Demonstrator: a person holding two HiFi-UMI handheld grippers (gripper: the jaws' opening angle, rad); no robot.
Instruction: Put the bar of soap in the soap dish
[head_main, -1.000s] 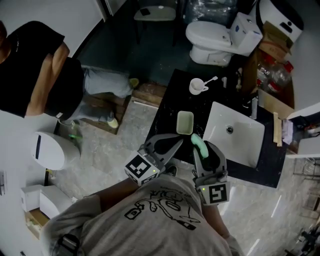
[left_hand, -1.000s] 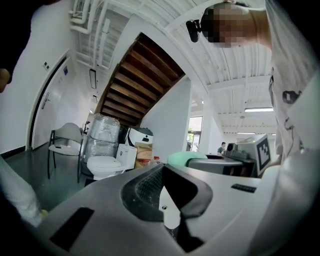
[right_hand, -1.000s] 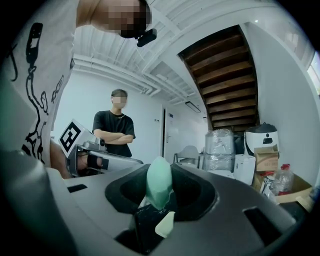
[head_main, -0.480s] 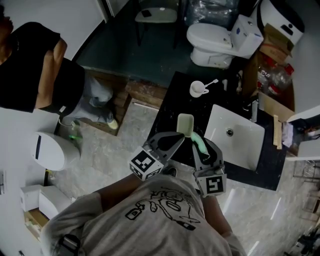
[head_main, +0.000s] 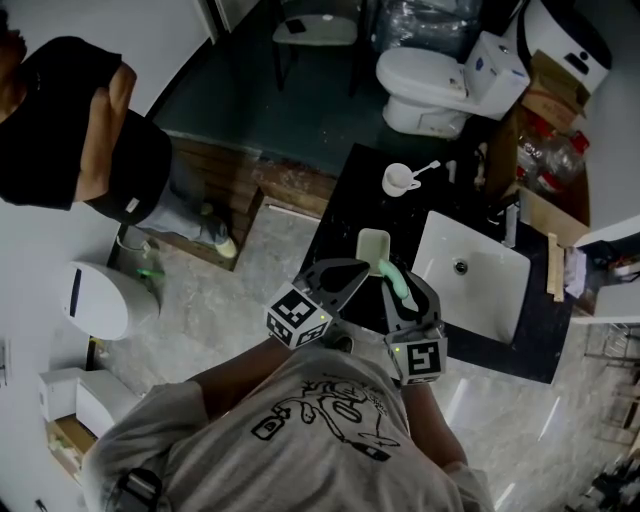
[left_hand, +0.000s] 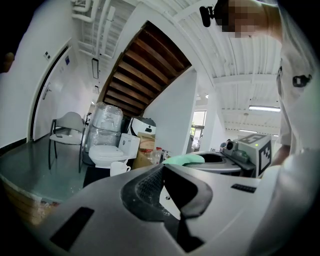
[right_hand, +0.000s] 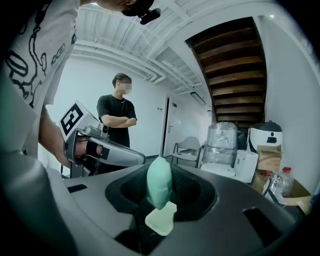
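Observation:
A mint-green bar of soap stands on edge between the fingers of my right gripper, which is shut on it. In the right gripper view the soap fills the gap between the jaws. The pale green soap dish lies on the black counter, just beyond both grippers' tips, and shows below the soap. My left gripper is beside the right one, its jaws shut and holding nothing. The left gripper view shows its tips meeting, with the soap off to the right.
A white sink basin is set in the counter right of the dish. A white cup with a spoon stands at the counter's far end. Beyond are a toilet and a chair. A person in black stands at the left.
Both grippers have moved down and forward together, closer to the soap dish, with the soap still gripped. The onlooker at the left has shifted a little.

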